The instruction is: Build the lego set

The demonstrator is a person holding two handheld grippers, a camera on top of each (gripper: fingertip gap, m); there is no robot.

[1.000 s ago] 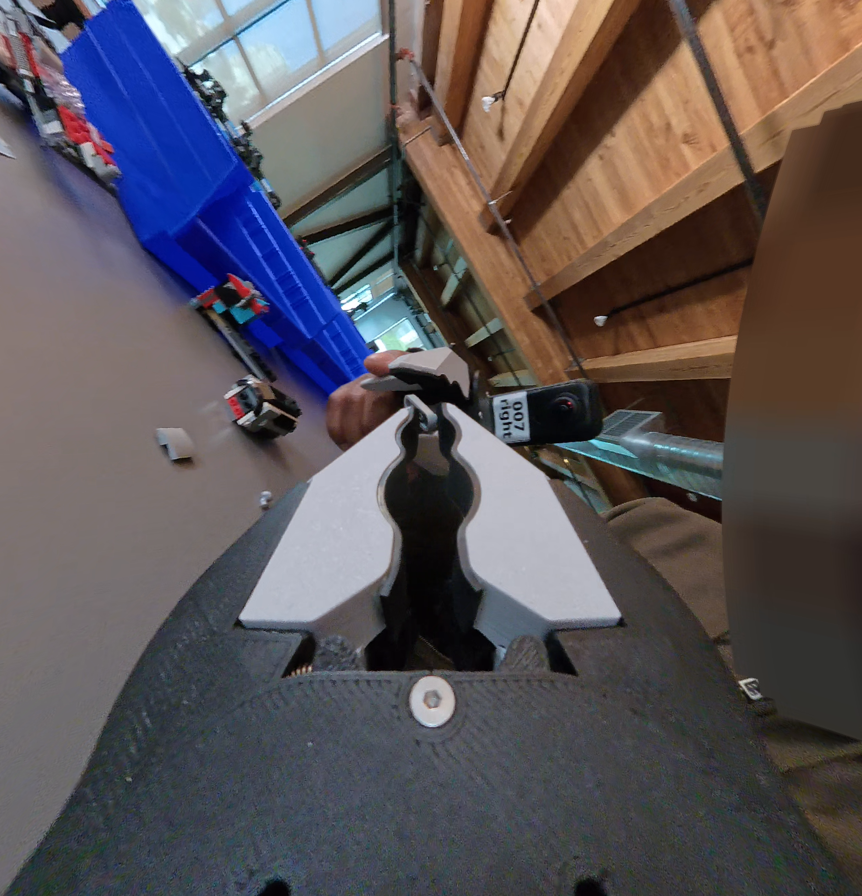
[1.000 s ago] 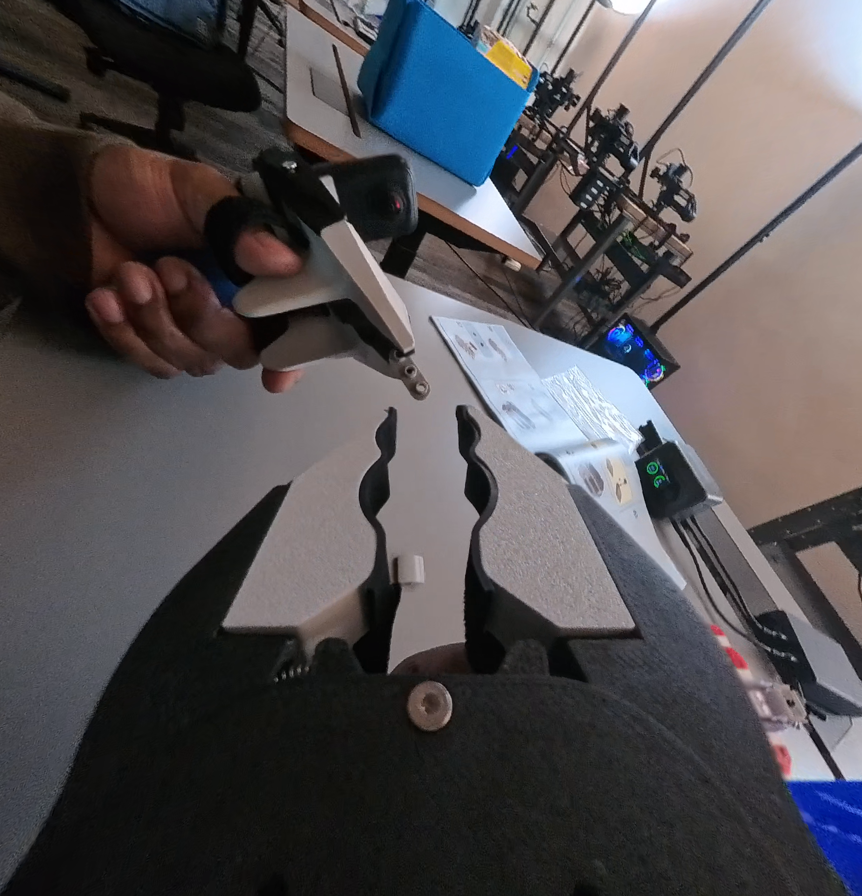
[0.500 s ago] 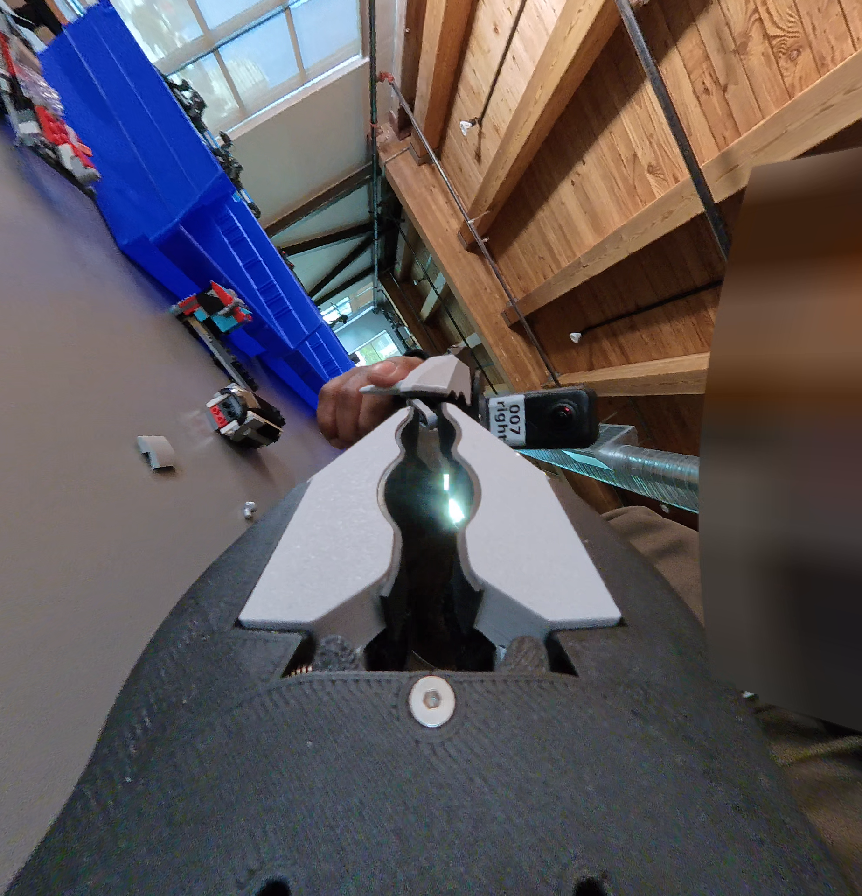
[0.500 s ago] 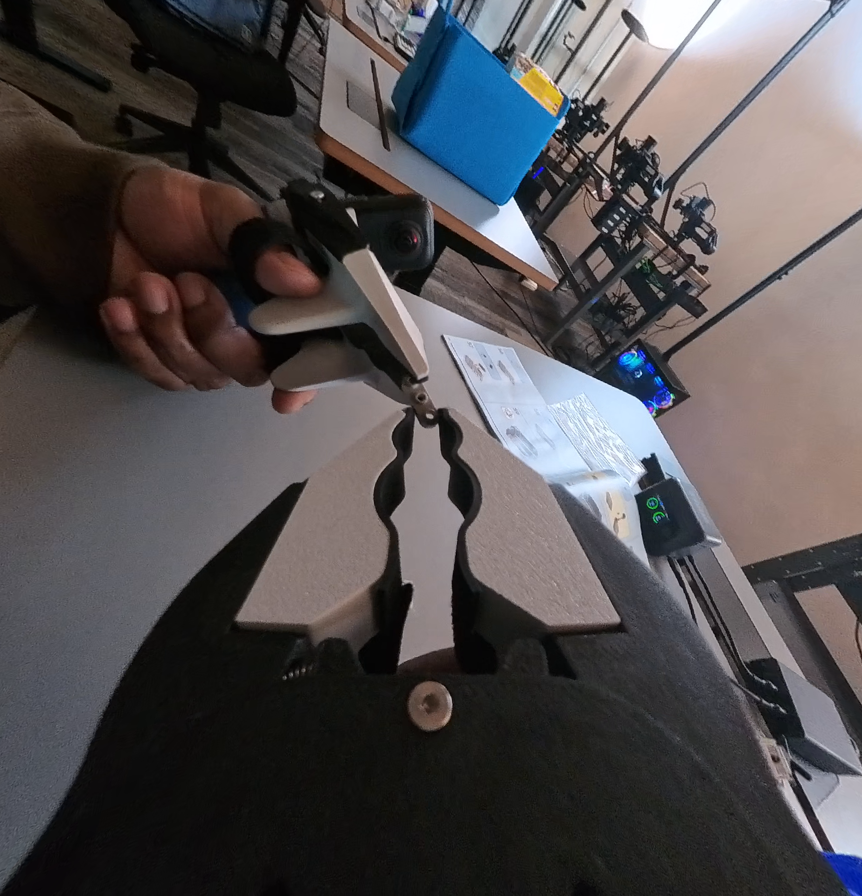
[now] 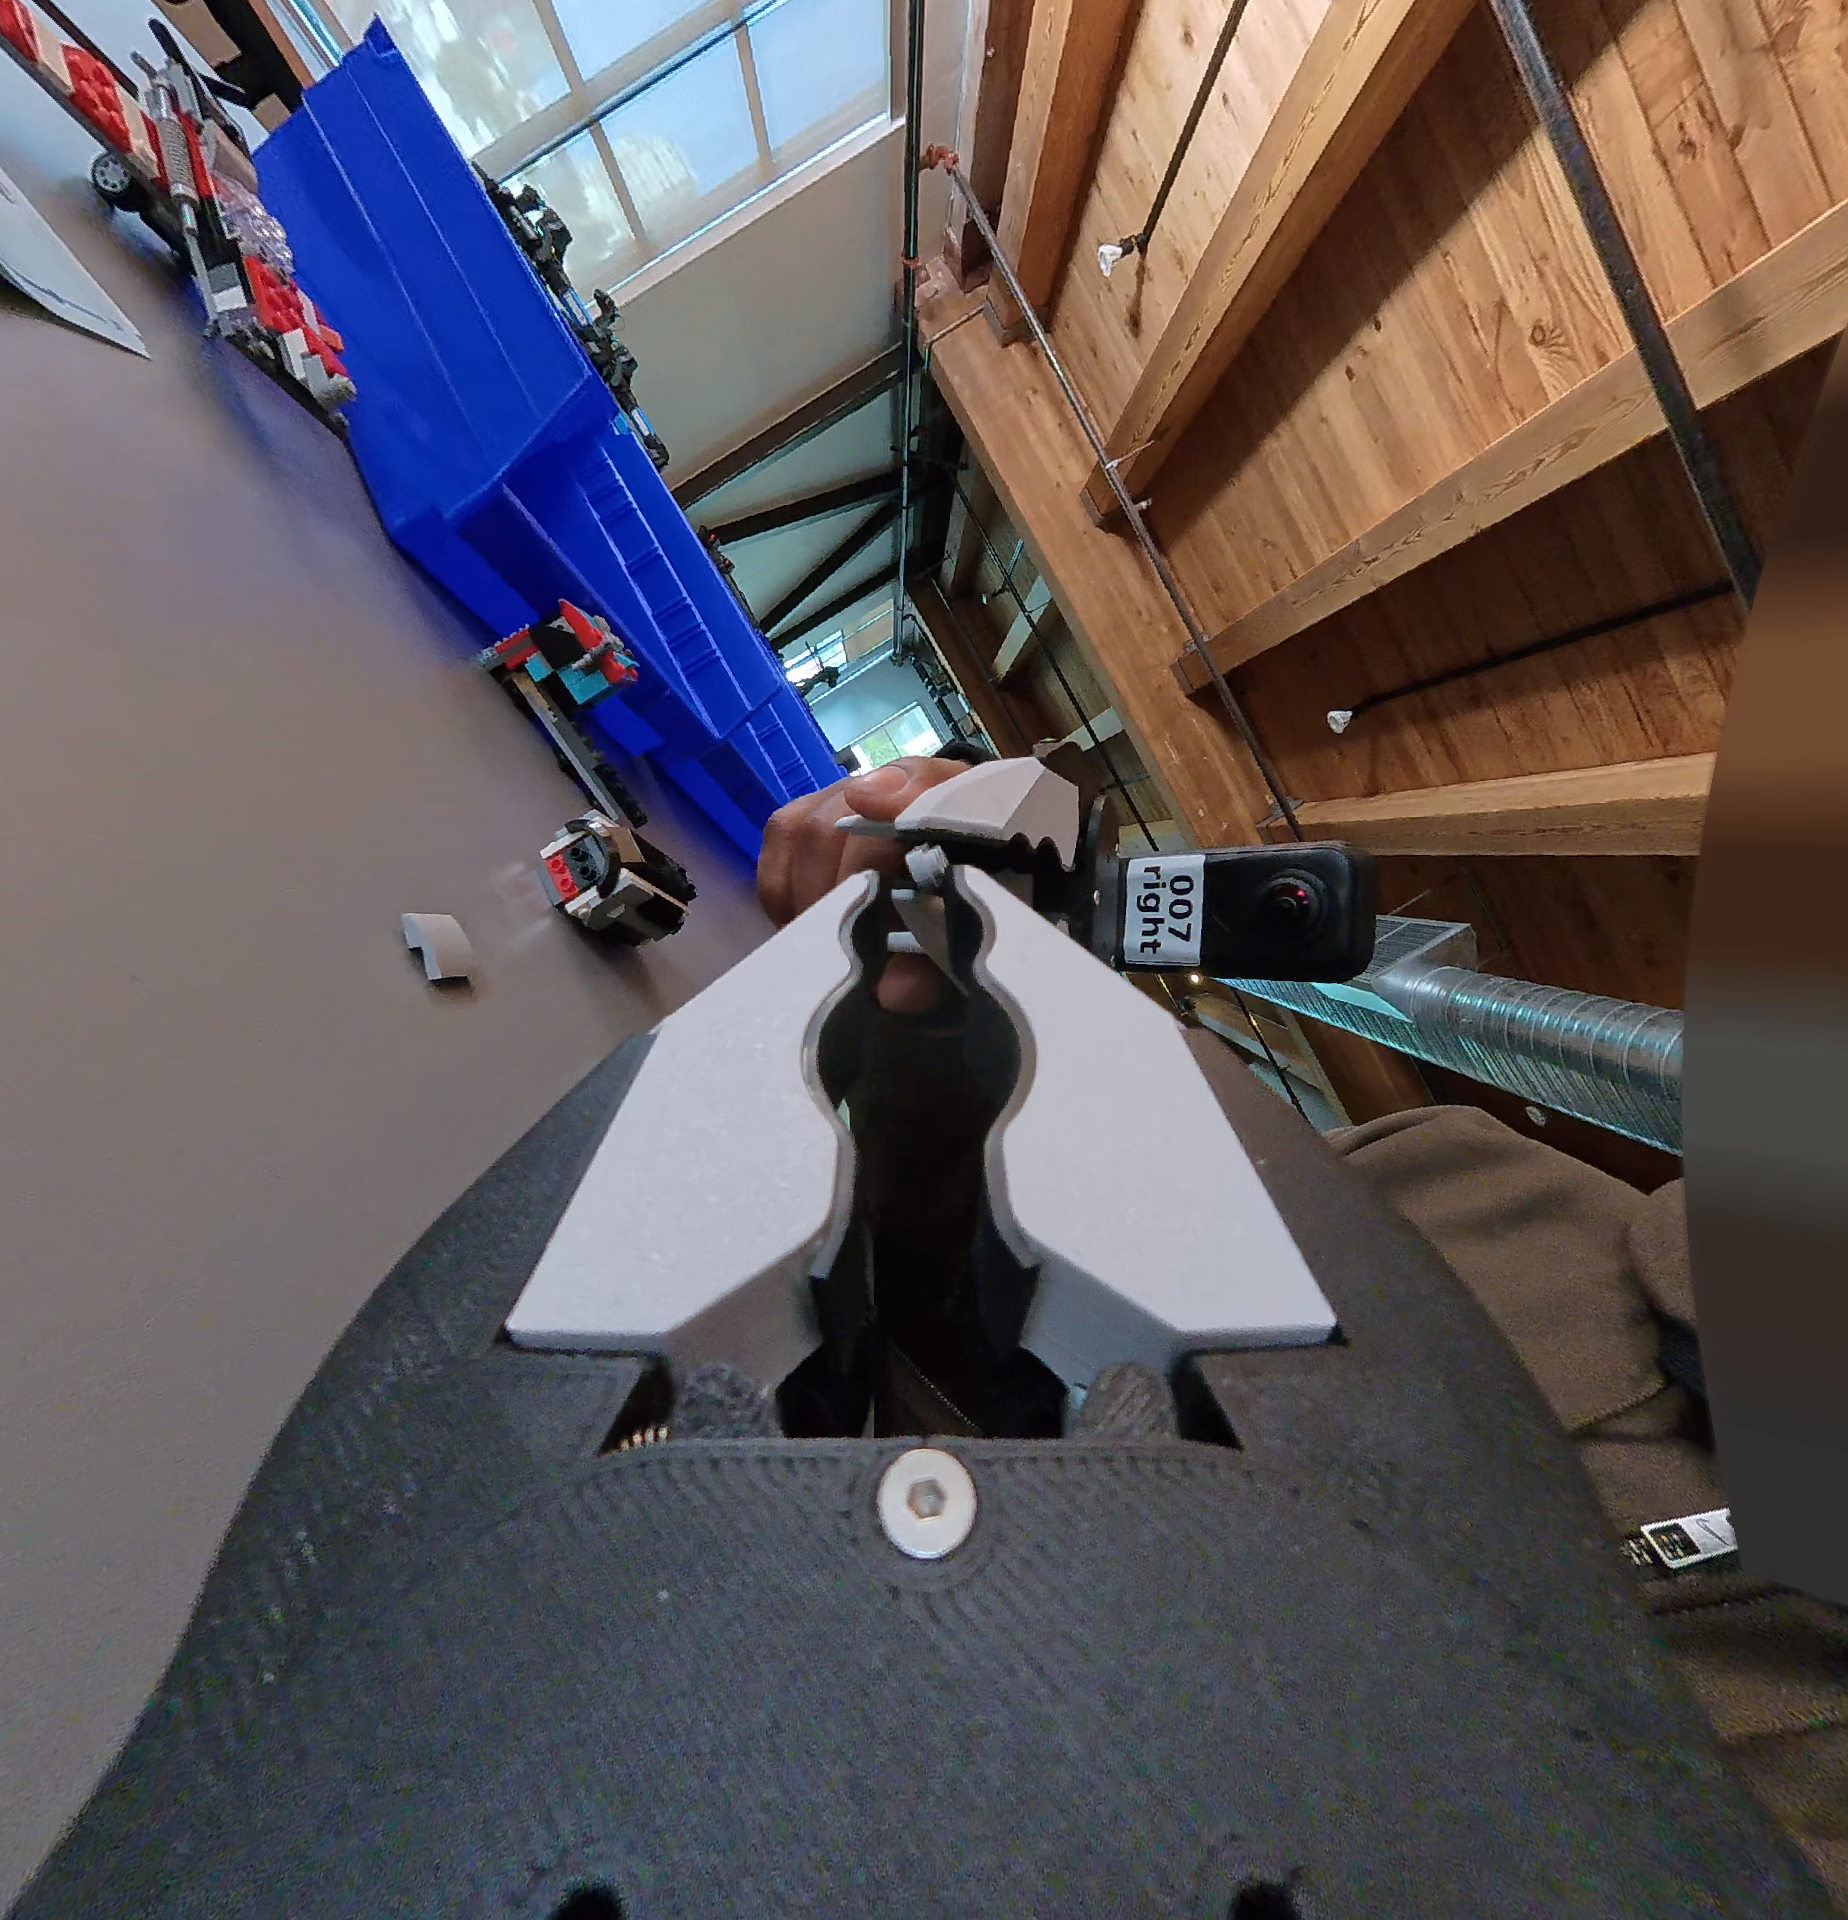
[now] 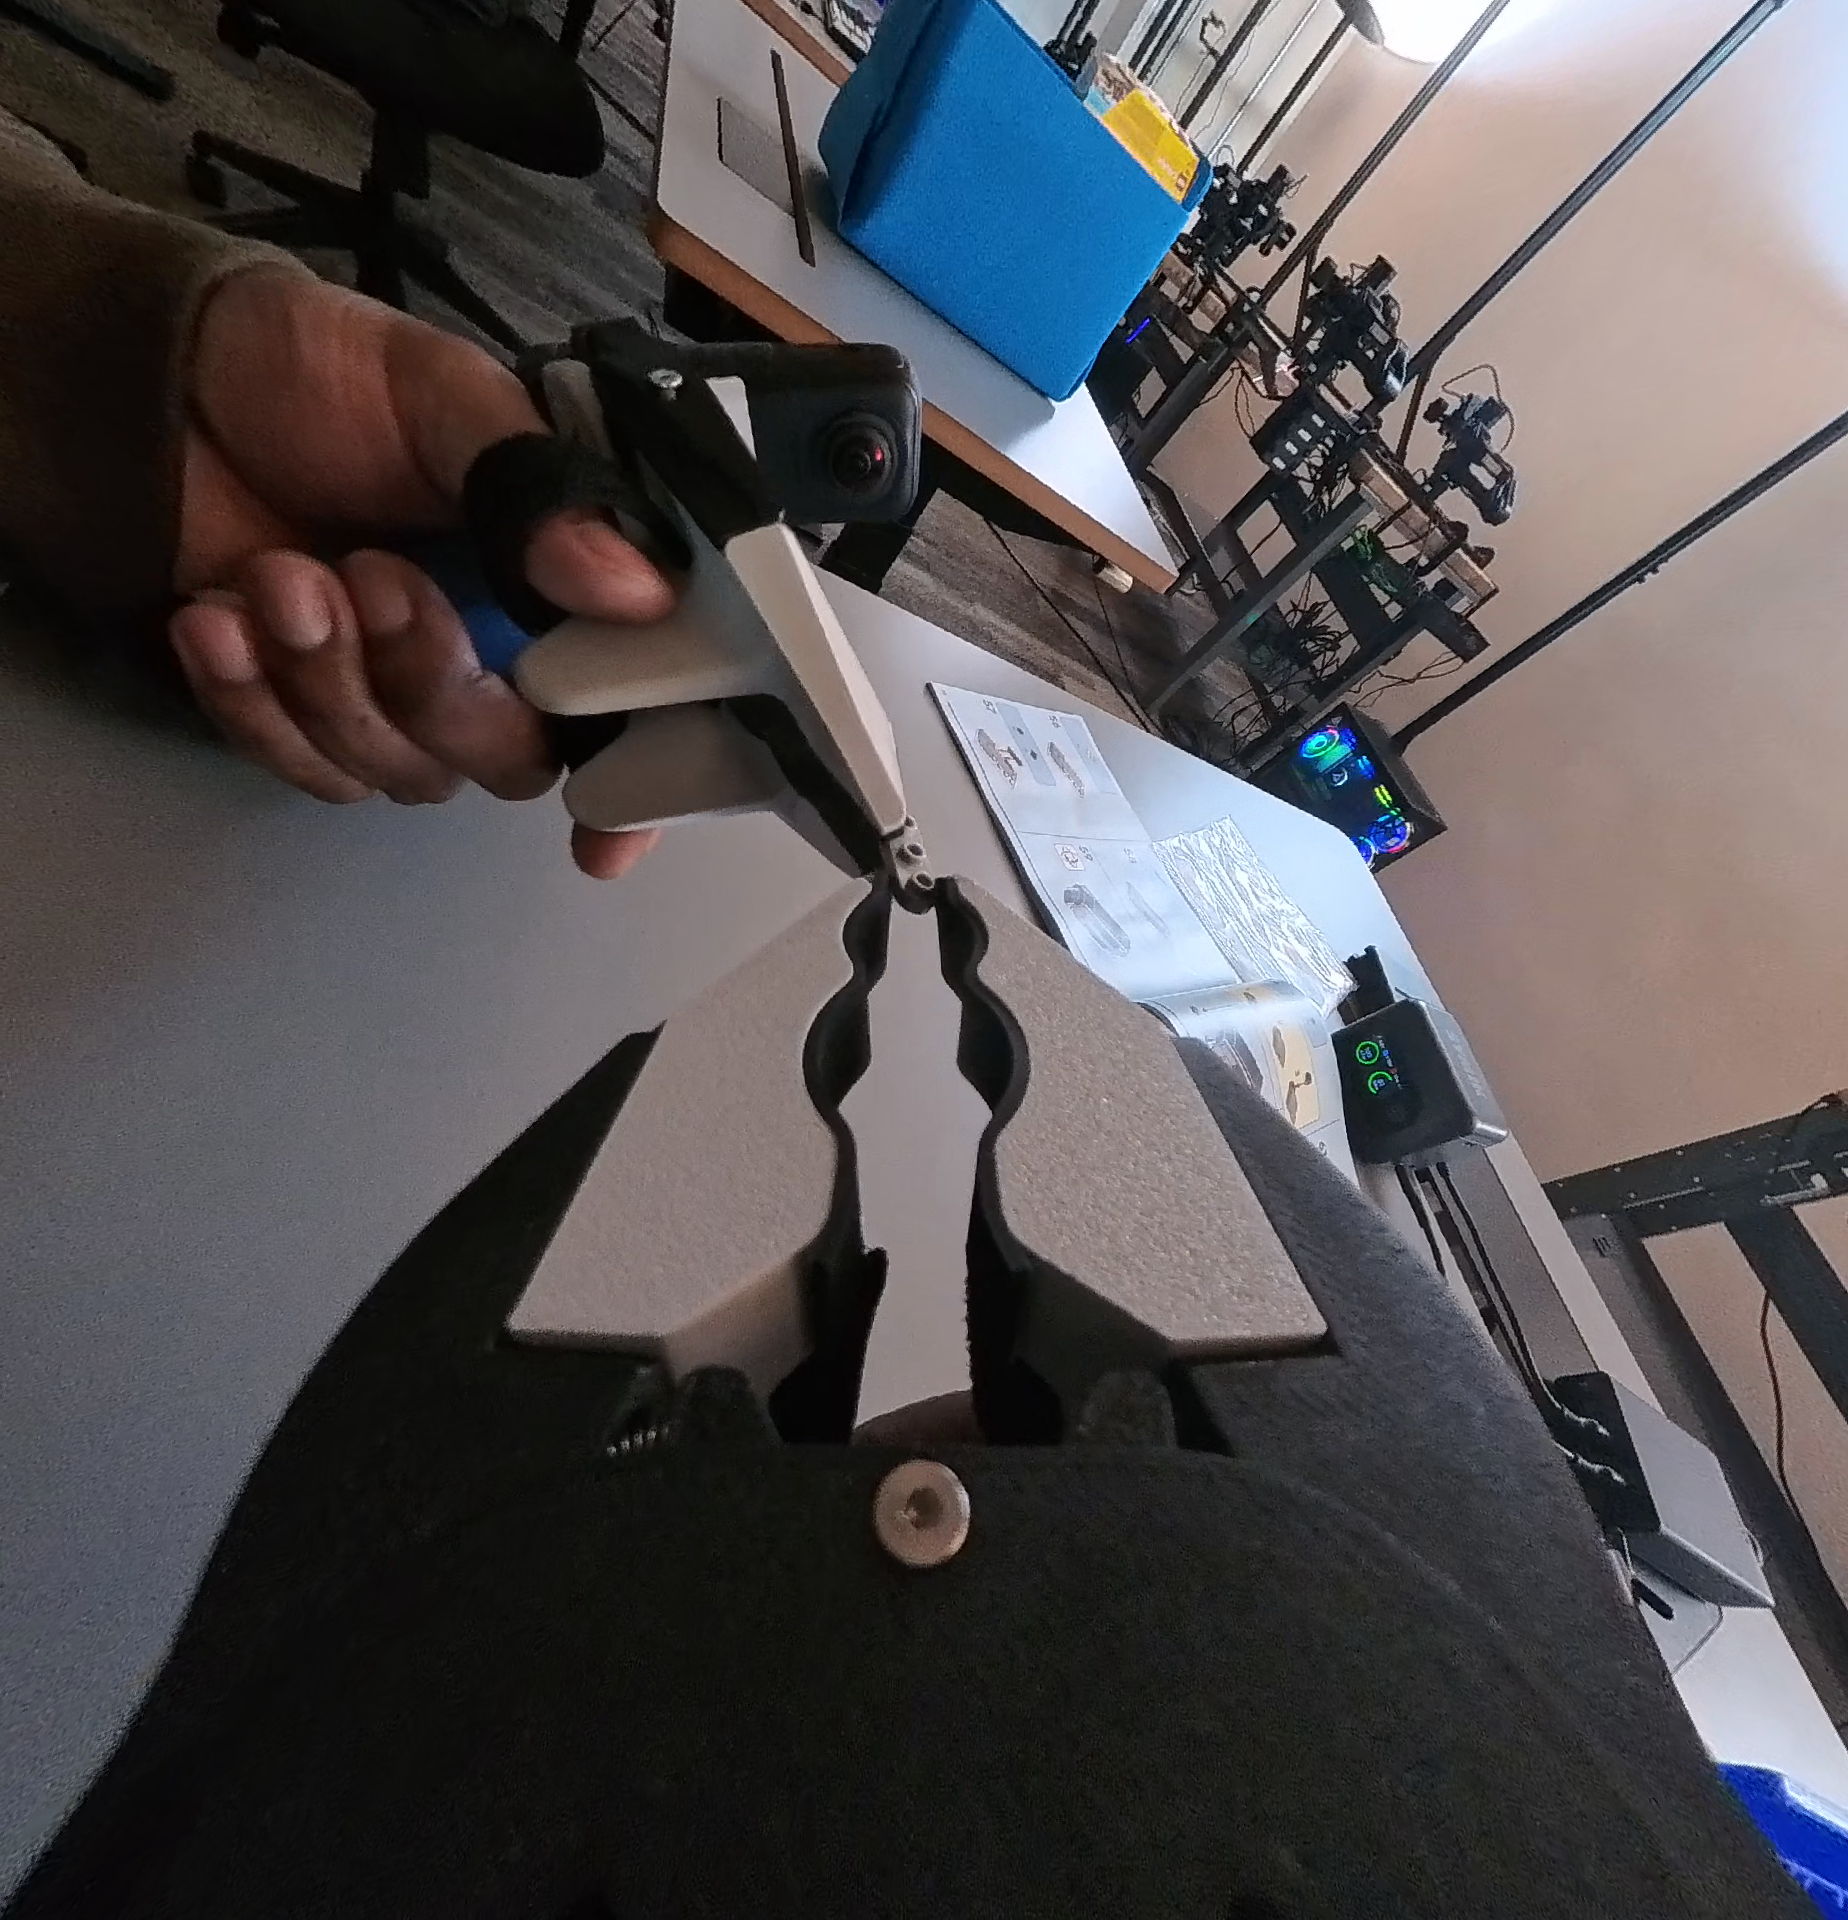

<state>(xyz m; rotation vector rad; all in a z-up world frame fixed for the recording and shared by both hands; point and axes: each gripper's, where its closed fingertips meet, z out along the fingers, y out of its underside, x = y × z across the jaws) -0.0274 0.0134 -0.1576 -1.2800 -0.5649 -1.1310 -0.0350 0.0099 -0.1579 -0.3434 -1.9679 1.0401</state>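
Observation:
A small grey brick piece hangs in the air between both grippers, above the grey table. In the right wrist view, my right gripper has its two fingertips closed on the piece's lower end. My left gripper, held by a hand, comes in from the upper left and pinches the upper end. In the left wrist view, my left gripper is closed on the same piece. The right gripper meets it head-on, one finger above the piece and one below.
Blue bins line the table's far side, with brick models and a loose grey curved piece in front. An open instruction booklet and a black device with lit dials lie beyond the grippers. Less than 4 cm separates the two grippers' tips.
My right gripper moved up to the piece in the left gripper and closed its fingers on it. The left gripper kept its hold throughout.

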